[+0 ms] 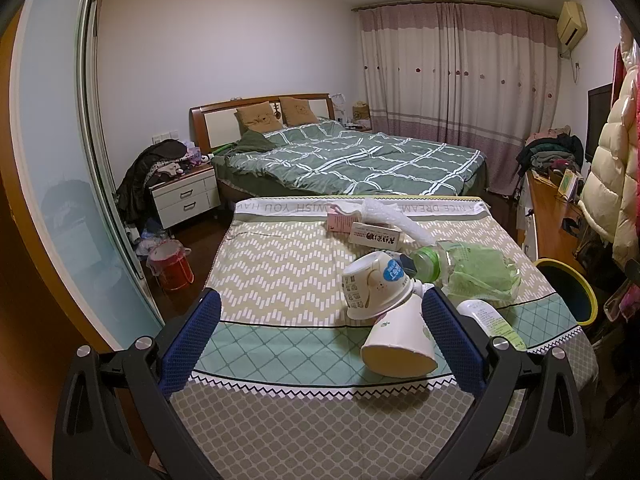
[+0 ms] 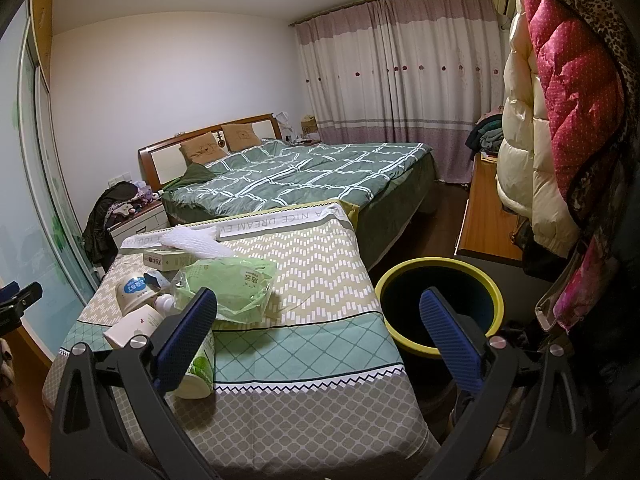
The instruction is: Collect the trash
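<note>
Trash lies on a cloth-covered table (image 1: pixel 280 264). Two tipped paper cups (image 1: pixel 376 286) (image 1: pixel 400 346) lie by the right finger of my open left gripper (image 1: pixel 324 320), which holds nothing. Behind them are a crumpled green plastic bag (image 1: pixel 480 276), a white tube (image 1: pixel 490 318), a small carton (image 1: pixel 376 237), a pink box (image 1: pixel 340 222) and bubble wrap (image 1: pixel 386 214). My right gripper (image 2: pixel 318 308) is open and empty over the table's right edge, its left finger in front of the green bag (image 2: pixel 232 284) and white tube (image 2: pixel 200 364). A yellow-rimmed bin (image 2: pixel 400 276) stands beside the table.
A bed (image 1: pixel 352 160) fills the far side, with a nightstand (image 1: pixel 186 196) and a red bucket (image 1: pixel 172 270) on the floor to the left. Hanging coats (image 2: pixel 560 128) and a wooden desk (image 2: pixel 486 216) crowd the right. A sliding wardrobe door (image 1: pixel 60 184) runs along the left.
</note>
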